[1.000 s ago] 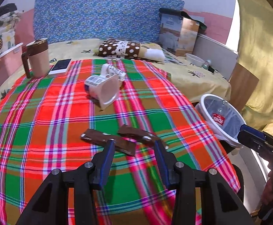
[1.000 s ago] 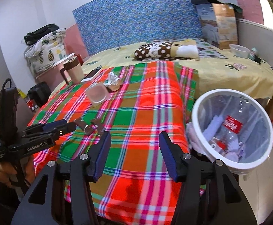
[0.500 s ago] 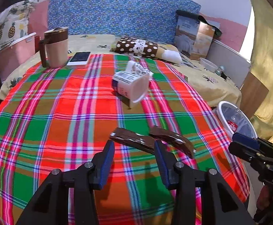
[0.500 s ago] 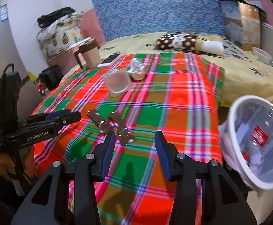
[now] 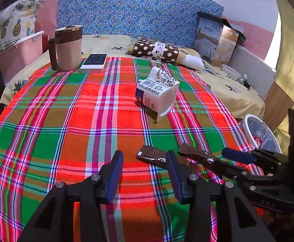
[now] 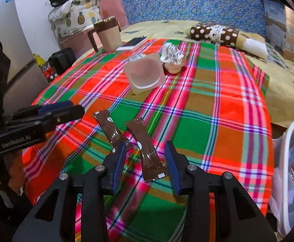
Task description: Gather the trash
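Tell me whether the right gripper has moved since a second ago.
Yes. The right gripper has come away from the white bin and down over the nearer brown wrapper on the plaid cloth, its jaws closing but still apart.

Both grippers have come in lower over the counter's near edge. The right gripper (image 6: 145, 161) now straddles one brown wrapper (image 6: 146, 151), its jaws having just been closing, not yet pressing it. The left gripper (image 5: 145, 170) has slid up beside the other wrapper (image 5: 153, 156).

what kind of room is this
Most likely a bedroom: a bed with a yellow sheet and a pillow, against a padded blue headboard. A plaid-covered table with trash stands beside it.
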Tool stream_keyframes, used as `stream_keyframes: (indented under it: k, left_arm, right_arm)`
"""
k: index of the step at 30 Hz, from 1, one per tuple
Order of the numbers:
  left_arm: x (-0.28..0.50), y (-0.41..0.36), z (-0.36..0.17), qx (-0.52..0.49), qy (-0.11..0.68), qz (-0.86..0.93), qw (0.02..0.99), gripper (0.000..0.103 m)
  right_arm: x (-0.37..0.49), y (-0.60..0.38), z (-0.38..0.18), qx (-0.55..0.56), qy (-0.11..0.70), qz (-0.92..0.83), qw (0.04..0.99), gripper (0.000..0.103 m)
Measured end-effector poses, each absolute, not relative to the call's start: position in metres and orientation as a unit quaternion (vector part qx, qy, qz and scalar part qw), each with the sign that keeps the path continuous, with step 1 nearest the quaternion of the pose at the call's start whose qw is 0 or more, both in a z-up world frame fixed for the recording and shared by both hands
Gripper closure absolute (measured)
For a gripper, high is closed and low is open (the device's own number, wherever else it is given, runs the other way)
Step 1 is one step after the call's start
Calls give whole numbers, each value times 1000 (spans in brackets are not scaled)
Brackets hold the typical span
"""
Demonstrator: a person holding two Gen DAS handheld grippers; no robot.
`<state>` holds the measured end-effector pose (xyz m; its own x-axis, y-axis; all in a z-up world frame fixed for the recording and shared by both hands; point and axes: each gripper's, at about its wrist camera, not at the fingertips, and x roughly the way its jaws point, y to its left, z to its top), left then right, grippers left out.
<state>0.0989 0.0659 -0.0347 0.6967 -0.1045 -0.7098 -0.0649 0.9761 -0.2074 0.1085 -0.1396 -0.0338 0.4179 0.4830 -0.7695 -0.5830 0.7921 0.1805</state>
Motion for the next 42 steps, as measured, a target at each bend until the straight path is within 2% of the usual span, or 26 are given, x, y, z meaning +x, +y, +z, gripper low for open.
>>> stream_keyframes:
  k: [7, 29, 41, 42]
  left_arm:
    - [111, 62, -38, -104, 394, -14, 913, 59]
    - [143, 40, -41, -84, 400, -26, 912, 59]
    - [194, 43, -51, -97, 408, -9, 908, 60]
    - [198, 43, -52, -97, 408, -4, 908, 62]
  right_arm:
    - [109, -141, -37, -54, 447, 317, 835, 80]
    - [118, -178, -34, -11, 443, 257, 859, 81]
    - [127, -195, -37, 5, 443, 243, 863, 81]
    - [127, -196, -37, 6, 443, 243, 863, 81]
